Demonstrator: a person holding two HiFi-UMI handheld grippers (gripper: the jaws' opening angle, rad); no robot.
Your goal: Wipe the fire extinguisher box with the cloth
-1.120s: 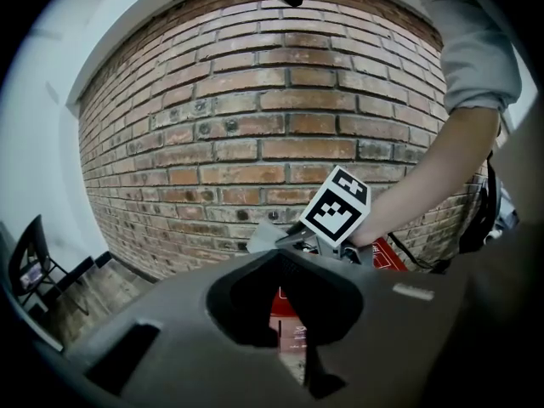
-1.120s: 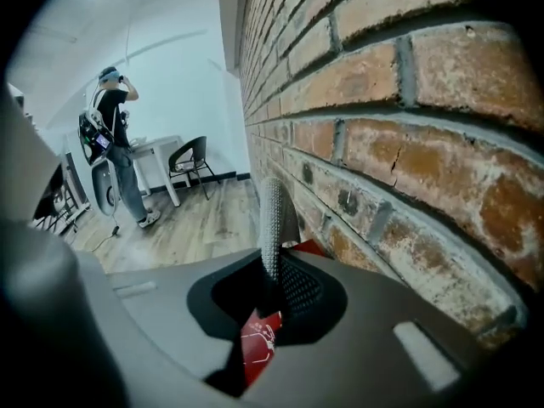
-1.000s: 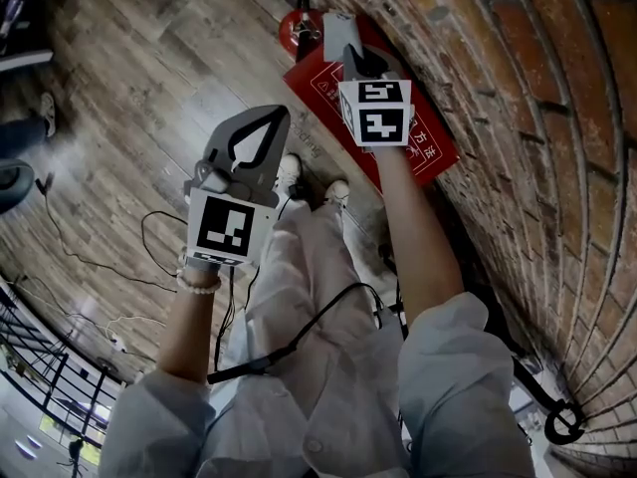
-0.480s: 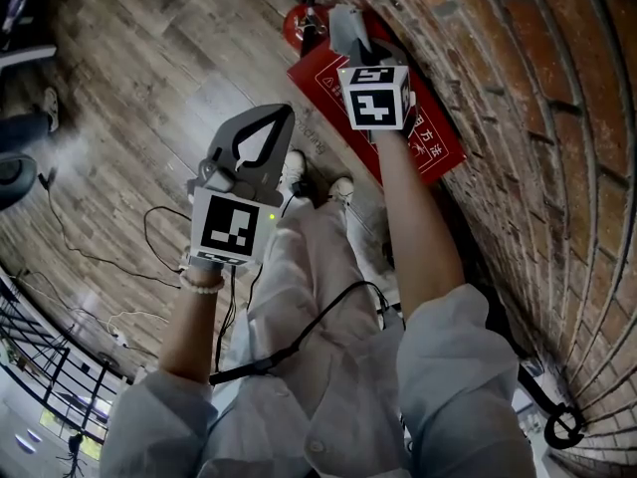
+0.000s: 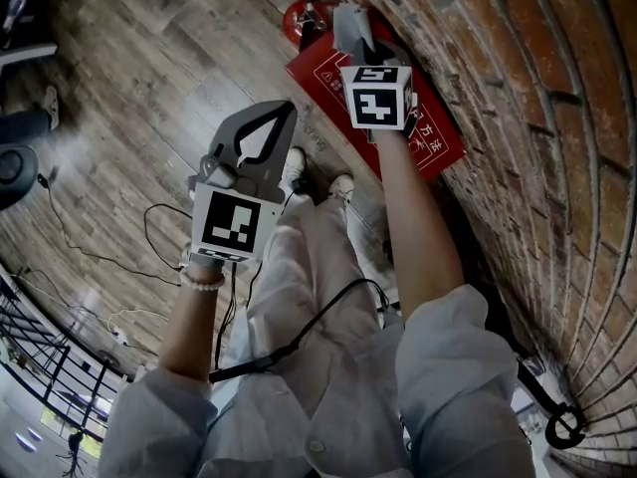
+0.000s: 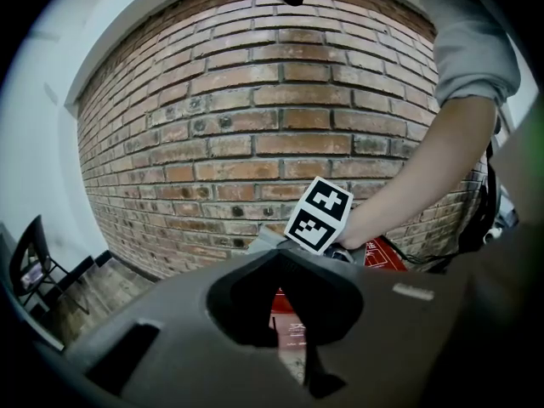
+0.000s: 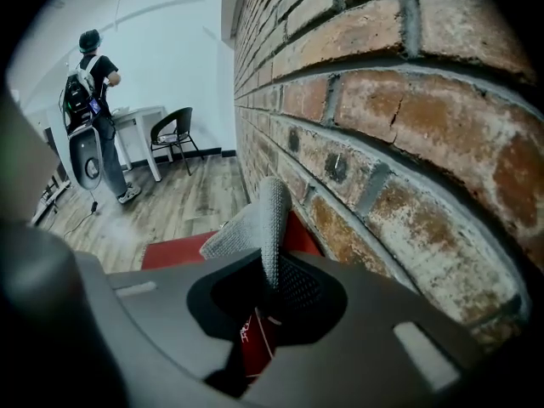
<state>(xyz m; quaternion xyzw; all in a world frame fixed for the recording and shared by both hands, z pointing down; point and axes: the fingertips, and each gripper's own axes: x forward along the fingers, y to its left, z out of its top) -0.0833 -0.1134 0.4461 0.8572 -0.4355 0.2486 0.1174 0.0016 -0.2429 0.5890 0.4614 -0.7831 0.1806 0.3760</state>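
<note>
The red fire extinguisher box (image 5: pixel 435 143) lies on the floor along the brick wall. In the head view my right gripper (image 5: pixel 360 54) hangs over the box's far end, shut on a grey cloth (image 5: pixel 349 24) that sticks out past its tips. The right gripper view shows the cloth (image 7: pixel 257 219) standing up from the shut jaws, with the box (image 7: pixel 178 250) below. My left gripper (image 5: pixel 283 109) is held off to the left over the floor, shut with nothing in it. In the left gripper view its jaws meet in front of the box (image 6: pixel 384 253).
A red fire extinguisher (image 5: pixel 302 22) stands at the box's far end. The brick wall (image 5: pixel 537 118) runs close on the right. Cables (image 5: pixel 159 237) trail over the wood floor at left. A person (image 7: pixel 89 79), a chair (image 7: pixel 176 133) and a table stand far off.
My right gripper has carried the cloth a little farther along the box, towards its far end. The left gripper has hardly moved.
</note>
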